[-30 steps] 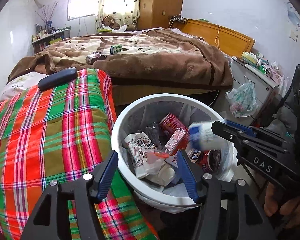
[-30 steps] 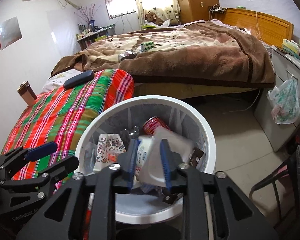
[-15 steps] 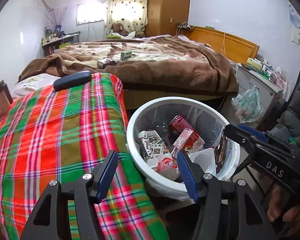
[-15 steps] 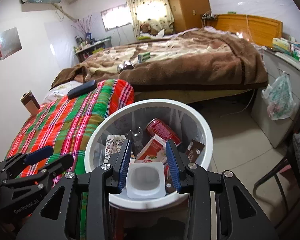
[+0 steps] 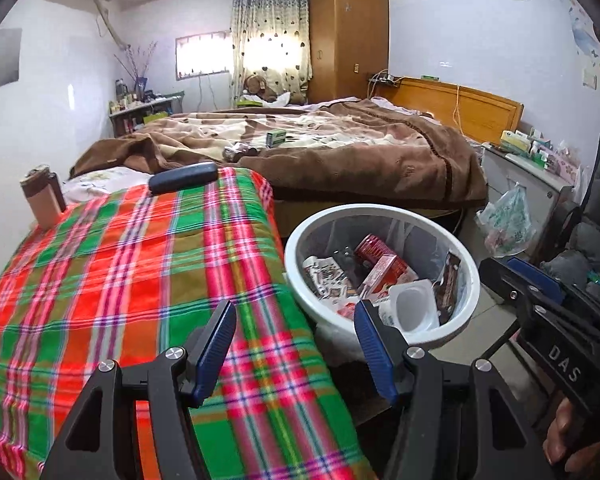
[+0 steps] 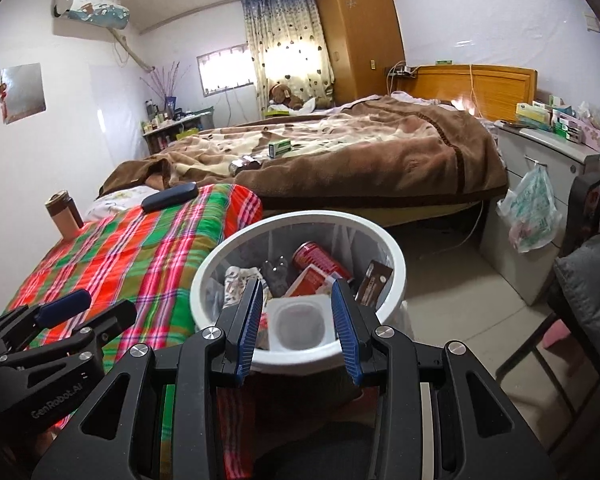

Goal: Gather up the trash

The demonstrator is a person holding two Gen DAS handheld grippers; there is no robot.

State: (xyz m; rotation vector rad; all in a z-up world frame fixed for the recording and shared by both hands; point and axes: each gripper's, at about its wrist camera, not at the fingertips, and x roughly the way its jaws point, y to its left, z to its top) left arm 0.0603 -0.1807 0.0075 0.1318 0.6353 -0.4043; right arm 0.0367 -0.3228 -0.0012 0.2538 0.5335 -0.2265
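A white trash bin point(image 5: 466, 264) point(image 6: 396, 256) stands on the floor beside the plaid bed. It holds a red can point(image 6: 320, 258), a red carton point(image 5: 384, 274), wrappers and a white plastic cup point(image 5: 414, 306) point(image 6: 298, 322) lying on top. My right gripper point(image 6: 296, 324) is open and empty, pulled back above the bin's near rim. My left gripper point(image 5: 296, 340) is open and empty over the plaid blanket's edge, left of the bin. On the brown bed lie a green box point(image 5: 277, 137) point(image 6: 281, 147) and a dark can point(image 5: 238, 152) point(image 6: 244, 165).
A plaid blanket point(image 5: 120, 280) covers the near bed, with a dark case point(image 5: 183, 176) and a brown carton point(image 5: 42, 200) on it. A plastic bag point(image 6: 534, 212) hangs on a grey cabinet point(image 6: 548, 152) at the right. A dark chair point(image 6: 588, 280) stands at the right.
The right gripper opened and dropped the white cup into the bin, then pulled back and up. The left gripper also drew back and left from the bin.
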